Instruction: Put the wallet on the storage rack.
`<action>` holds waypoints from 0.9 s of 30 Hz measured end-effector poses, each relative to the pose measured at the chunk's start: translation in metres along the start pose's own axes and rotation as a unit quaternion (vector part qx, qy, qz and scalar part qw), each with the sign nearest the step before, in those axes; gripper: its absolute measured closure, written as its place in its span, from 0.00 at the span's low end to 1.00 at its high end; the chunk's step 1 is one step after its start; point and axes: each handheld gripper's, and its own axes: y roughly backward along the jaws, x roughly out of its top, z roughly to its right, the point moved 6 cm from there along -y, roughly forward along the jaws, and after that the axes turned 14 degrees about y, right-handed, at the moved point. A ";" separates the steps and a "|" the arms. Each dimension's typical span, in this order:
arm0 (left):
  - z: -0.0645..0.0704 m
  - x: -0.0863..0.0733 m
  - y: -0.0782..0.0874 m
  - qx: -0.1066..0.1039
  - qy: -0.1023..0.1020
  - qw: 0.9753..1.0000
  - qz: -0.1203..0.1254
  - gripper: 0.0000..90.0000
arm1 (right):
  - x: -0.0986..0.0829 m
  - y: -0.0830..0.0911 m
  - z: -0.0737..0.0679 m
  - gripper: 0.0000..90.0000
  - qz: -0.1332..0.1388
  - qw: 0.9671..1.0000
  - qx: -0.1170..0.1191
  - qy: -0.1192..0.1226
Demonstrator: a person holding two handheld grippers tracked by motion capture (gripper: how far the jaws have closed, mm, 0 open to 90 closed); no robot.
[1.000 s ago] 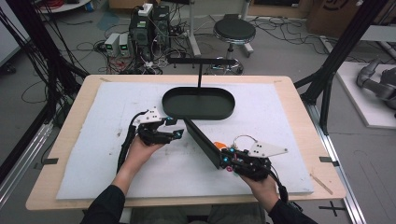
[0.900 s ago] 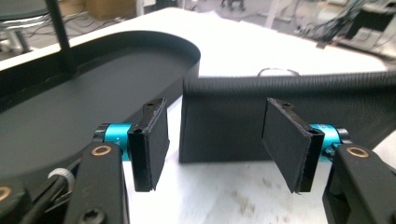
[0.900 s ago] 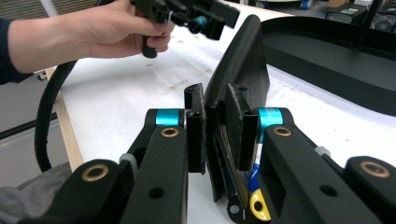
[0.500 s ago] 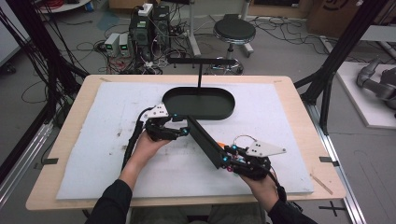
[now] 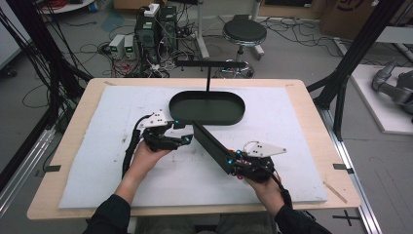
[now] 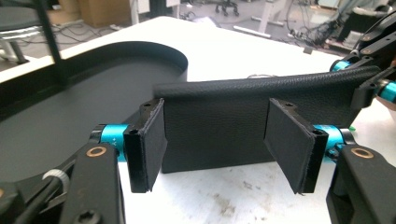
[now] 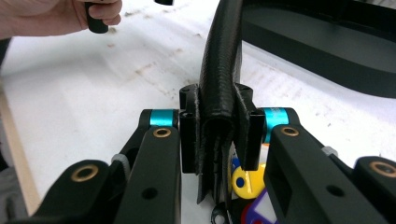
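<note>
Mostly white mat (image 5: 122, 161), cluttered lab floor (image 5: 73, 44)

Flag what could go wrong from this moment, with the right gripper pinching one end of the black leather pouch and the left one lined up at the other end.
1. The right gripper clamps only one end of the black pouch, so the long free end could sag or twist.
2. The left gripper is open with the pouch beyond its pads; closing now might miss it.
3. The black oval tray sits close behind; a push could knock the pouch against its wall.

A wooden table (image 5: 311, 105) carries a white mat (image 5: 112, 126) bearing a black oval tray (image 5: 229, 119).
</note>
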 end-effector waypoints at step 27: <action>0.013 -0.015 0.000 -0.104 -0.037 0.994 -0.025 0.54 | 0.011 0.022 0.010 0.85 0.074 0.987 0.128 0.062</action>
